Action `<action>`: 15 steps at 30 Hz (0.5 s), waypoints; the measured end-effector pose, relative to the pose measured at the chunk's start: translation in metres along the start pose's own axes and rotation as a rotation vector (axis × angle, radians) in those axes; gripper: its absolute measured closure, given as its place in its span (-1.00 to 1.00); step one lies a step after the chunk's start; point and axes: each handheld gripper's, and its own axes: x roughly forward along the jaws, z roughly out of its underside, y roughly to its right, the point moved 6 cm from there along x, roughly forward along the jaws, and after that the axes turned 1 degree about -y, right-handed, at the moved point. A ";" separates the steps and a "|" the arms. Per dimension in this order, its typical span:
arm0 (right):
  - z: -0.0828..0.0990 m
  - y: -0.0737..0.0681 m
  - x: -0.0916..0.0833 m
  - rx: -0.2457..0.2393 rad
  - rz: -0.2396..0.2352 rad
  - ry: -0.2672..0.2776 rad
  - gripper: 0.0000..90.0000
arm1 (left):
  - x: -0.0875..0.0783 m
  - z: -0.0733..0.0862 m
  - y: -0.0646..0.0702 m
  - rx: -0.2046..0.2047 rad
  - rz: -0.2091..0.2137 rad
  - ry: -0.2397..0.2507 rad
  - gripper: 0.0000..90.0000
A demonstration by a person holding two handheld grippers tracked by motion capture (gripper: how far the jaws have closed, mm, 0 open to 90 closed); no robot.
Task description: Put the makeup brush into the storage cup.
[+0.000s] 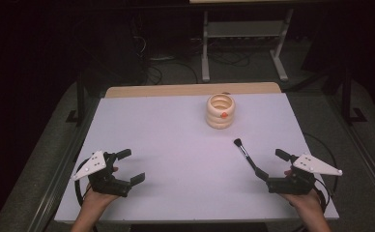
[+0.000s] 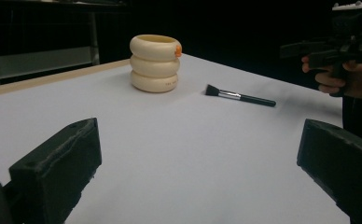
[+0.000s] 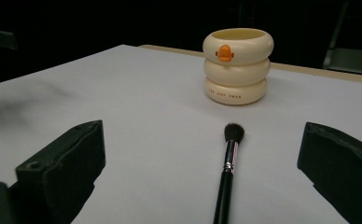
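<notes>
High view: cream ribbed plastic cup shaped like three stacked rings (image 1: 220, 111) w/ a small orange mark on its side stands upright toward the far side of the white table top (image 1: 176, 145), right of centre. Black-handled makeup brush w/ silver ferrule and dark bristles (image 1: 244, 152) lies flat nearer the person, bristles toward the cup, well apart from it. Right gripper (image 1: 268, 165) sits at the brush's handle end, jaws spread wide, nothing between the pads; one jaw tip is at the handle end, contact can't be told. Left gripper (image 1: 130, 166) at the near left, jaws wide apart, empty, well away from both things. Bare tabletop between the two hands and left of the cup. Light wood strip along the far table edge (image 1: 190, 90); grey floor, cables and a white metal frame (image 1: 243, 38) beyond; room dark.

Left gripper view: both black jaws stand far apart over bare white surface. Cup (image 2: 155, 63) at far centre-left; small print on its lowest ring too small to read. Brush (image 2: 239, 96) to its right, apart from it. Right gripper (image 2: 309, 49) in a hand at upper right.

Right gripper view: jaws wide, brush (image 3: 228, 168) lying on the table between them, handle toward the camera, no pad on it. Cup (image 3: 237, 65) beyond the bristles, orange beak-like mark facing; lettering on the bottom ring blurred, not reliably readable. Table edge and dark room behind.
</notes>
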 end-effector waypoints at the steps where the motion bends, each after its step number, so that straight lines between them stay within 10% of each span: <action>1: 0.000 0.000 0.000 0.001 0.000 0.002 -0.99 | 0.000 0.000 0.001 -0.001 0.000 -0.001 -1.00; 15: -0.006 0.005 0.001 -0.004 0.031 0.024 -0.99 | 0.000 -0.001 0.004 -0.003 0.006 0.009 -1.00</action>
